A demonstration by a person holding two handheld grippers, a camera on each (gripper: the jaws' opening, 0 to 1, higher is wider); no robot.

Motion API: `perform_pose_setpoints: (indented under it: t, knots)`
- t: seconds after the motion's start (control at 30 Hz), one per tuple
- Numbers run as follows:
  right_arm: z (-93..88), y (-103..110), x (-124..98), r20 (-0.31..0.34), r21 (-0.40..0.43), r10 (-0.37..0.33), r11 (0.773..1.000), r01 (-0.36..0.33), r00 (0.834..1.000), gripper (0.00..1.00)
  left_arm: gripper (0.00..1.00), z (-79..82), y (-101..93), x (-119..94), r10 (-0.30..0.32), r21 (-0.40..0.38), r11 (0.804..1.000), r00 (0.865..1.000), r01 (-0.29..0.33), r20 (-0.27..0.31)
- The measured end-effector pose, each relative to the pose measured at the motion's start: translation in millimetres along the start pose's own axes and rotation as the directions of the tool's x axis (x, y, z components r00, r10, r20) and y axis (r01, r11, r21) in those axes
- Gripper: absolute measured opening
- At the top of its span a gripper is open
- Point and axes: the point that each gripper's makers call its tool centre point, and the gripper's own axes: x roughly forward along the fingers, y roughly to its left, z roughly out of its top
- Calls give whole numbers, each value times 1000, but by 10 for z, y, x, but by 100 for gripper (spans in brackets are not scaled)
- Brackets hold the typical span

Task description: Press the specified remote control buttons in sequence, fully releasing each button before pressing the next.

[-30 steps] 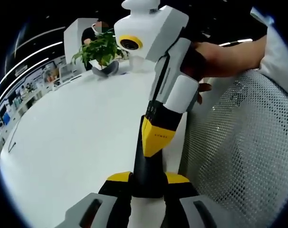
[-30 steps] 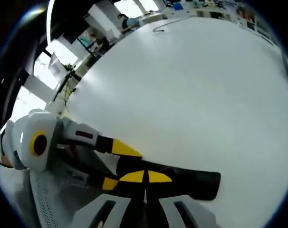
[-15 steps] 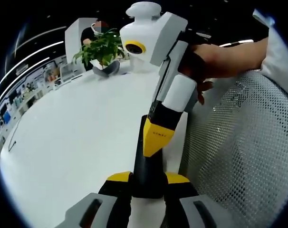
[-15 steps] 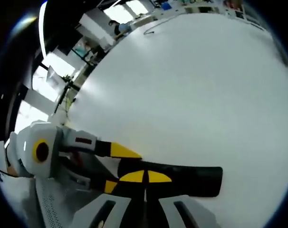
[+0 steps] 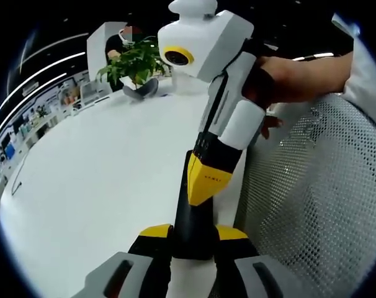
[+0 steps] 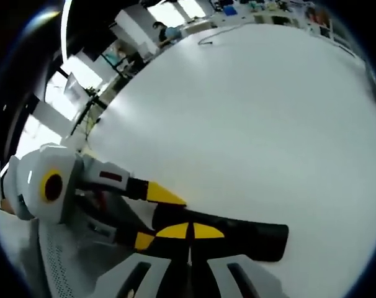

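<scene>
A black remote (image 5: 187, 214) lies along the white table (image 5: 101, 174), its near end clamped between the yellow-tipped jaws of my left gripper (image 5: 193, 233). My right gripper (image 5: 198, 194) comes down from the upper right with its jaws shut into one yellow wedge, and the tip rests on the remote's top face. In the right gripper view the shut jaws of my right gripper (image 6: 189, 231) sit on the remote (image 6: 250, 239), and the left gripper (image 6: 154, 217) holds the remote's left end. The buttons are hidden under the tips.
A potted plant (image 5: 133, 62) stands at the table's far side. A white mesh chair back (image 5: 318, 198) is close on the right, and a person's hand (image 5: 287, 77) holds the right gripper. A thin cable (image 6: 213, 38) lies far across the table.
The right gripper's body tipped a little and swung back, with its tip still on the remote. The left gripper and the remote stay in place.
</scene>
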Motion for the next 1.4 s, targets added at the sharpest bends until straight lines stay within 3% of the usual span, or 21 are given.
perform_pose_setpoints:
  t: [0.23, 0.3, 0.4, 0.47, 0.53, 0.63, 0.83, 0.93, 1.0, 1.1, 1.2, 1.3, 1.4]
  knots:
    - [1, -7, -44, -11, 86, 55, 995, -53, 998, 0, 26, 7, 2, 7, 2, 4, 1000, 1000, -2, -9]
    - [147, 33, -128, 83, 118, 73, 990, -82, 994, 0, 26, 7, 1, 8, 3, 2, 1000, 1000, -3, -13]
    - [253, -25, -250, 136, 129, 29, 991, -47, 990, 0, 25, 10, 1, 12, 6, -2, 1000, 1000, -6, -10]
    - [434, -43, -399, 230, 99, 6, 995, -30, 973, 0, 25, 7, -1, 12, 7, -3, 1000, 1000, -7, -7]
    - [610, -55, -572, 322, 32, -27, 999, 17, 946, 0, 25, 4, 0, 11, 8, -4, 1000, 1000, -8, -3]
    - [829, 1, -824, 450, -48, -58, 995, 89, 891, 0, 25, 5, -2, 10, 12, -6, 1000, 1000, -12, -2]
    - [1081, 105, -1364, 637, -143, -138, 946, 293, 758, 1, 25, 3, -3, 8, 12, -6, 1000, 1000, -12, -1]
    - [1091, 138, -1474, 701, -158, -150, 921, 357, 697, 29, 25, 4, -1, 8, 12, -7, 1000, 1000, -12, -5]
    - [1067, 146, -1523, 733, -146, -147, 920, 365, 664, 35, 25, 5, -1, 8, 13, -7, 1000, 1000, -13, -7]
    - [1005, 98, -1588, 752, -109, -145, 935, 338, 644, 42, 25, 7, -3, 6, 14, -7, 1000, 1000, -14, -5]
    - [883, -4, -1584, 724, -68, -180, 942, 328, 666, 44, 25, 6, -8, 9, 12, -5, 1000, 1000, -12, -4]
    - [802, -86, -1640, 723, -58, -224, 923, 380, 654, 47, 25, 5, -10, 10, 13, -7, 1000, 1000, -13, -5]
    - [748, -140, -1717, 743, -19, -242, 925, 380, 624, 58, 25, 7, -11, 12, 14, -7, 1000, 1000, -14, -4]
